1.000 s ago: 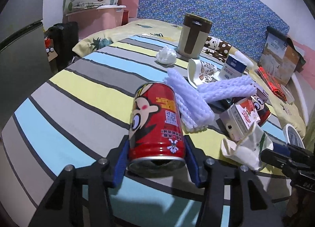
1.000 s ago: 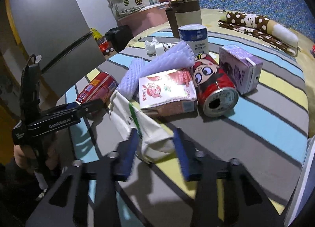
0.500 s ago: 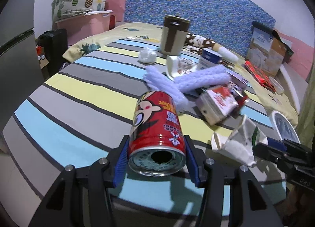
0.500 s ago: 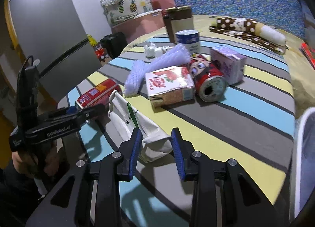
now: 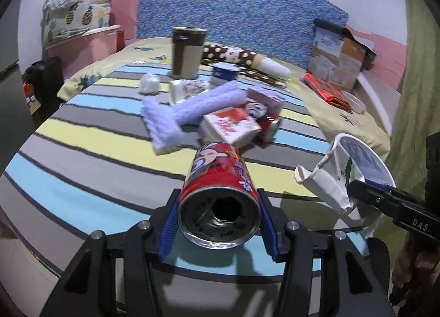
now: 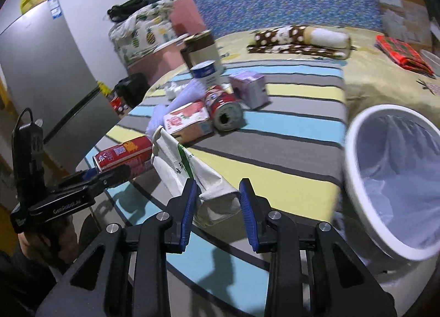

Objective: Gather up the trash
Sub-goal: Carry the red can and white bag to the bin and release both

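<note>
1. Left gripper (image 5: 218,225): jaws clamped on a red can (image 5: 220,193) with a cartoon face, open end toward the camera, lifted off the striped bed (image 5: 82,157).
2. Right gripper (image 6: 218,211): jaws pinching a crumpled white carton (image 6: 192,172).
3. White bin (image 6: 354,168) at 3 o'clock.

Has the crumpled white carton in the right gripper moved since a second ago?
Yes. The white carton, clamped in the right gripper, has been carried away from the trash pile toward the white bin, now close on its right.
</note>
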{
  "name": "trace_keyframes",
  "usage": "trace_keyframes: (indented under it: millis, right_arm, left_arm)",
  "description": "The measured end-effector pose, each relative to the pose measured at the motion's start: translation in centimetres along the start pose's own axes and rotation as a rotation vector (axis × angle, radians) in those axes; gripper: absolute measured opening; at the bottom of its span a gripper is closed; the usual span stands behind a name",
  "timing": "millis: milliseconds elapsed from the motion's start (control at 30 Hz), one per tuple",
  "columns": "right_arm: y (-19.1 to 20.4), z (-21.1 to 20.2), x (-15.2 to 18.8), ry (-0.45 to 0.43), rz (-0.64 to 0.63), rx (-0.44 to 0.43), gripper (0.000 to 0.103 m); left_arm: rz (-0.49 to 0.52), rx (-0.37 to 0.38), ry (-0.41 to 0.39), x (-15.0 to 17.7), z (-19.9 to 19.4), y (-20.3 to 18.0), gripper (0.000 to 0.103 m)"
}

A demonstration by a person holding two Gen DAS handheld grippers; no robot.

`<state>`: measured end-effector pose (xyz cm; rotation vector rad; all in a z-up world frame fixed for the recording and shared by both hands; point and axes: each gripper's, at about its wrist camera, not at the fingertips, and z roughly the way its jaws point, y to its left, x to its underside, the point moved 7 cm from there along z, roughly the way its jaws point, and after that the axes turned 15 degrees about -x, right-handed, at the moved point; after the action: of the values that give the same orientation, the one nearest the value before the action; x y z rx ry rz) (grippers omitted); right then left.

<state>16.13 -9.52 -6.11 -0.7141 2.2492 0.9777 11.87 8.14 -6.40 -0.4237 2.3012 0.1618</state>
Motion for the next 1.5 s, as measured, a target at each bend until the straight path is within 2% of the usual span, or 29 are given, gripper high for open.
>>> trace_keyframes:
  millis: [233, 667, 1033, 1233, 1500]
  right_arm:
    - [-2.1, -3.1, 0.1, -0.066, 0.04, 0.06, 0.034]
    - [-8.5, -9.9, 1.3, -0.192, 0.164, 0.228, 0.034]
    - [-13.0, -12.7, 2.5, -0.23, 0.25, 0.347, 0.034]
    - [-14.4, -13.3, 3.1, -0.225, 0.27, 0.397, 0.034]
    - [-15.3, -13.4, 3.0, -0.206, 0.27, 0.419, 0.034]
  left_arm:
    - [0.063, 0.062, -0.019, -0.6, -0.9, -4.0, 0.054]
    - [0.208, 0.243, -0.043, -2.2, -1.4, -15.2, 0.054]
    - [0.33, 0.353, -0.016, -1.9, 0.0, -23.5, 0.054]
    - [0.372, 0.38, 0.025, -1.1, 1.3, -26.0, 0.054]
    - [0.394, 0.4, 0.054, -0.7, 2.0, -27.6, 0.054]
